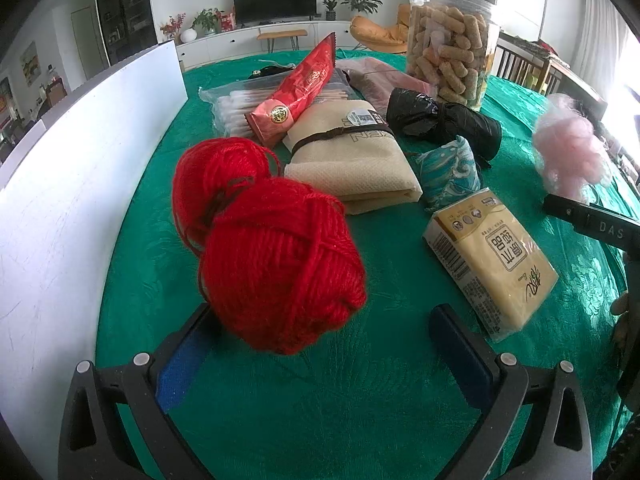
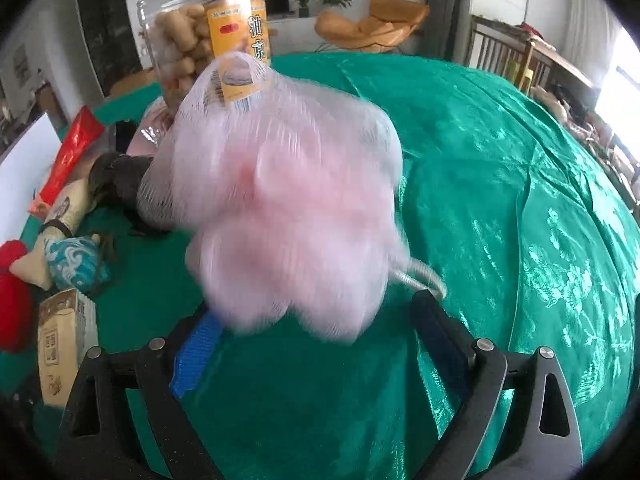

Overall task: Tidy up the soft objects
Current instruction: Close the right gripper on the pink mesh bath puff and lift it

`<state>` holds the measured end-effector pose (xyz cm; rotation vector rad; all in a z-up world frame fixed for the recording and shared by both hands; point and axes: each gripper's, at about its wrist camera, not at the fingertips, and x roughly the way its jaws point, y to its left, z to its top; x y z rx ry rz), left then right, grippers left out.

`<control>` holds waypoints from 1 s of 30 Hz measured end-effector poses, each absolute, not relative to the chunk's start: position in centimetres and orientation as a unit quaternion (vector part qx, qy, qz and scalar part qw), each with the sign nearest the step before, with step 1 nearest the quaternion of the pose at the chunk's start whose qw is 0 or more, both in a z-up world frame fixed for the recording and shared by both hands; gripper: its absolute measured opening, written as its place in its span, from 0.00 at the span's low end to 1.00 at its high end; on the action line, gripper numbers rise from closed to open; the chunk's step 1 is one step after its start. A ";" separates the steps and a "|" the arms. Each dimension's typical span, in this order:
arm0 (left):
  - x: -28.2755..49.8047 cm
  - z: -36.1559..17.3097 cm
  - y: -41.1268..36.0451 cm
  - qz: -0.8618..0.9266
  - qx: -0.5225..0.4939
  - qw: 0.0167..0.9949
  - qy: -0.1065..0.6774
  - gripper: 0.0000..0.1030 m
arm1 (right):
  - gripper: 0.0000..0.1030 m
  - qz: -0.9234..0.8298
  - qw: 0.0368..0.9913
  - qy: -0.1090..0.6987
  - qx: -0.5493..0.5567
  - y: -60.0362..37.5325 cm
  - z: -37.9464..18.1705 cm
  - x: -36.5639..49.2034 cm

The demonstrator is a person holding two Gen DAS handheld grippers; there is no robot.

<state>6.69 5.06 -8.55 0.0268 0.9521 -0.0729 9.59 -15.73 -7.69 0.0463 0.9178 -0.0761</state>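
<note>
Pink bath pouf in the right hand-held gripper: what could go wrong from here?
The pink bath pouf looks motion-blurred between wide-set fingers of the right hand-held gripper, so the hold may be loose and it could drop. Its white cord trails by one finger and might snag. Swinging left could knock the snack jar.

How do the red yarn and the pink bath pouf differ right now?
The red yarn is saturated red, tightly wound strands; the pink bath pouf is pale pink, loose mesh with an orange label. The yarn is sharp in the left gripper view; the pouf is motion-blurred before the right gripper. Both are soft and rounded.
</note>
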 end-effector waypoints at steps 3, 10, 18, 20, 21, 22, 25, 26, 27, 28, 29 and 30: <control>6.7 -8.6 5.1 -0.035 0.013 0.888 0.458 1.00 | 0.91 -0.037 0.895 0.444 0.021 -15.8 -7.6 9.5; 6.7 -8.6 5.1 -0.035 0.013 0.888 0.458 1.00 | 0.91 -0.038 0.895 0.444 0.021 -15.9 -7.5 9.5; 6.7 -8.6 5.1 -0.036 0.013 0.888 0.458 1.00 | 0.91 -0.038 0.895 0.444 0.021 -16.0 -7.5 9.5; 6.7 -8.6 5.1 -0.036 0.013 0.888 0.458 1.00 | 0.91 -0.038 0.895 0.444 0.021 -15.9 -7.5 9.4; 6.7 -8.6 5.1 -0.036 0.013 0.888 0.458 1.00 | 0.91 -0.038 0.895 0.444 0.021 -15.9 -7.5 9.5; 6.7 -8.6 5.1 -0.036 0.013 0.888 0.458 1.00 | 0.91 -0.038 0.895 0.444 0.021 -16.0 -7.5 9.6; 6.8 -8.6 5.1 -0.036 0.013 0.888 0.458 1.00 | 0.91 -0.038 0.895 0.444 0.021 -15.9 -7.5 9.5; 6.7 -8.6 5.1 -0.036 0.013 0.888 0.458 1.00 | 0.91 -0.038 0.895 0.444 0.021 -15.9 -7.5 9.6; 6.7 -8.6 5.1 -0.036 0.013 0.888 0.459 1.00 | 0.91 -0.038 0.895 0.444 0.021 -15.9 -7.5 9.5; 6.6 -8.6 5.1 -0.039 0.015 0.886 0.461 1.00 | 0.91 -0.038 0.895 0.444 0.021 -15.9 -7.5 9.6; 6.5 -8.5 5.1 -0.044 0.018 0.882 0.469 1.00 | 0.91 -0.038 0.895 0.444 0.021 -15.9 -7.5 9.6; 6.1 -8.4 5.3 -0.045 0.017 0.877 0.477 1.00 | 0.91 -0.038 0.895 0.444 0.021 -15.9 -7.5 9.5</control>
